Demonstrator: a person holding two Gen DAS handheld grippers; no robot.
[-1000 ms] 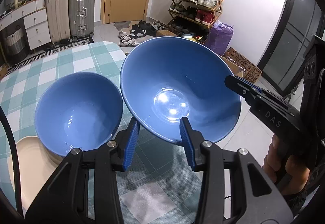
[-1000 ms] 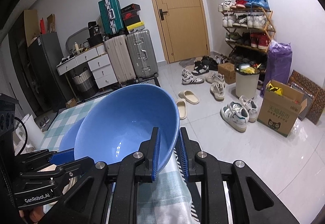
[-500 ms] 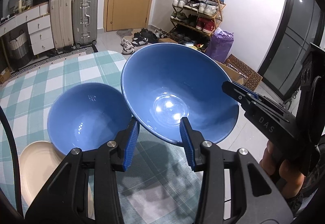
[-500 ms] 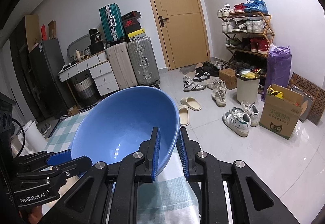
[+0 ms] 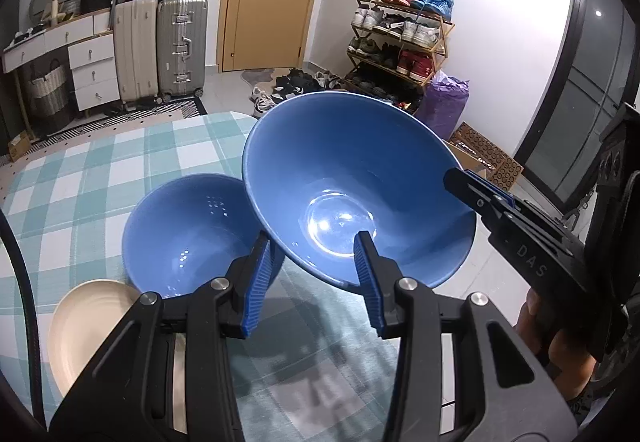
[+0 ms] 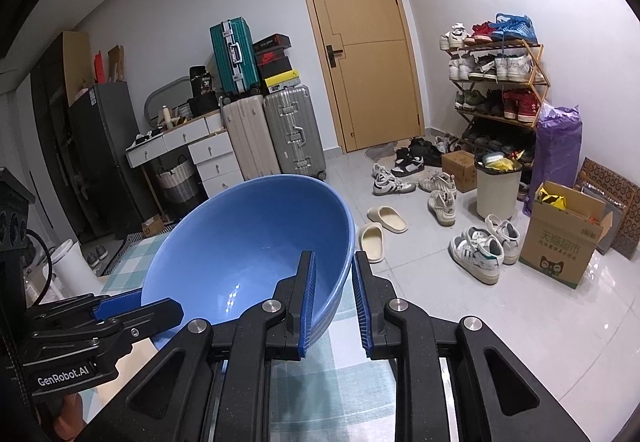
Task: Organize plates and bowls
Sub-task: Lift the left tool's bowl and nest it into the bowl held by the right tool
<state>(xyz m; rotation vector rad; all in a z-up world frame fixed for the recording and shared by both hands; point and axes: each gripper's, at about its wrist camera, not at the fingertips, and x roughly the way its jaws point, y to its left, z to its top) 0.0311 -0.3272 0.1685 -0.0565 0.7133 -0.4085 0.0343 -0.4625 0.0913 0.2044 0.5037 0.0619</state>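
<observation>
A large blue bowl (image 5: 360, 169) hangs tilted above the checked tablecloth (image 5: 100, 169), held by both grippers. My left gripper (image 5: 312, 242) is shut on its near wall, one finger inside and one outside beneath it. My right gripper (image 6: 333, 256) is shut on the opposite rim of the large blue bowl (image 6: 248, 242). That right gripper (image 5: 472, 185) shows at the bowl's right edge in the left wrist view. My left gripper (image 6: 132, 308) clasps the bowl's left rim in the right wrist view. A smaller blue bowl (image 5: 188, 234) sits on the table, overlapping a cream plate (image 5: 88, 322).
Beyond the table's far edge lies tiled floor with scattered shoes (image 6: 476, 254), slippers (image 6: 386, 217), a white bin (image 6: 498, 185) and a cardboard box (image 6: 560, 242). Suitcases (image 6: 292, 129), a drawer unit (image 6: 208, 157), a door (image 6: 360, 49) and a shoe rack (image 6: 496, 81) line the walls.
Both grippers have risen with the large blue bowl between them. In the left wrist view the smaller bowl, the plate and the table now look farther below.
</observation>
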